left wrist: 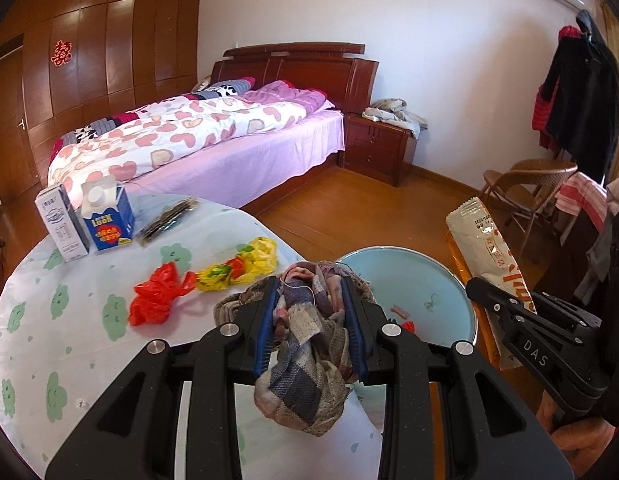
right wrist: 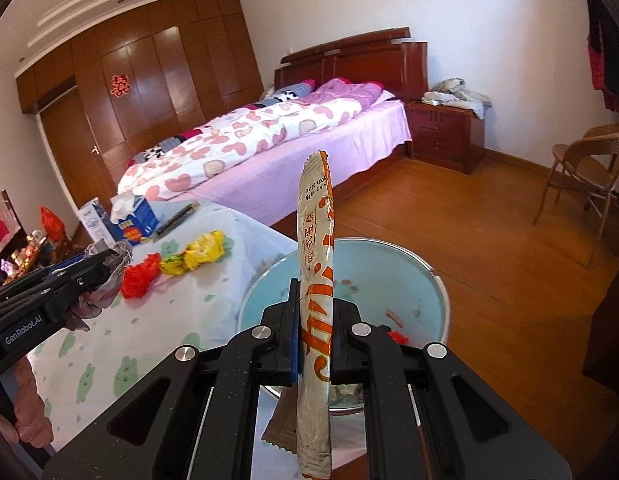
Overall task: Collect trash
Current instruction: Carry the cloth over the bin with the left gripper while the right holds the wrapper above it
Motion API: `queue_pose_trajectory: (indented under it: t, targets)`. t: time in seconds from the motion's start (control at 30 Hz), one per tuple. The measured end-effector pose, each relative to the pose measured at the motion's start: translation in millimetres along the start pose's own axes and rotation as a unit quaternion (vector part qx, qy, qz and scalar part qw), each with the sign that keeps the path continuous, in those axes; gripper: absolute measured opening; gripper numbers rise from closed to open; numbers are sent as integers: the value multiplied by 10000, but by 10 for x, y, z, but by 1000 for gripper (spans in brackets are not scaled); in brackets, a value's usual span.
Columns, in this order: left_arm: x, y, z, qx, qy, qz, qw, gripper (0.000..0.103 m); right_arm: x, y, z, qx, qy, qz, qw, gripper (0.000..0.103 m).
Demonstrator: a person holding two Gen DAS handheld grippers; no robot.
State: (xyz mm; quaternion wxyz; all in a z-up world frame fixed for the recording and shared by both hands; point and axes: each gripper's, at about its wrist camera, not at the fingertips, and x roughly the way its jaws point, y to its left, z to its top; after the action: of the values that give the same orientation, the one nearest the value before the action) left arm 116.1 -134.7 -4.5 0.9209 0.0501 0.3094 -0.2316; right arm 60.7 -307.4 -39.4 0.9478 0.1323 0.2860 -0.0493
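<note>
Our left gripper (left wrist: 313, 320) is clamped on a soft checked rag (left wrist: 305, 364) that's light & floppy w/ frayed ends, so we pinch its bunched middle, just by the blue basin (left wrist: 409, 276) at the table edge. Our right gripper (right wrist: 315, 344) is squeezed tight on a thin, crinkly, slippery snack wrapper (right wrist: 317, 280), held near its lower half, right over the basin. Still on the table (left wrist: 49, 320): red bag (left wrist: 159, 298), yellow bag (left wrist: 241, 266), 2 cartons (left wrist: 107, 216); nothing blocks the basin.

Black claws (left wrist: 314, 320), blue pads (left wrist: 265, 332), silver screws
</note>
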Motion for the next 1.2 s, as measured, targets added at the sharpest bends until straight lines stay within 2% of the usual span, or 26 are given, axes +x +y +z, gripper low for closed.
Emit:
queue_pose_trajectory:
  t: [0.7,1.2]
  targets:
    - [583,-378,-40,282,462,55,9985,31,257,-405,-132,326,349,-280,9985,10]
    - [898,-477,-94,300,741,10,9968,31,446,-583,-205,506,573,-286,9967,10]
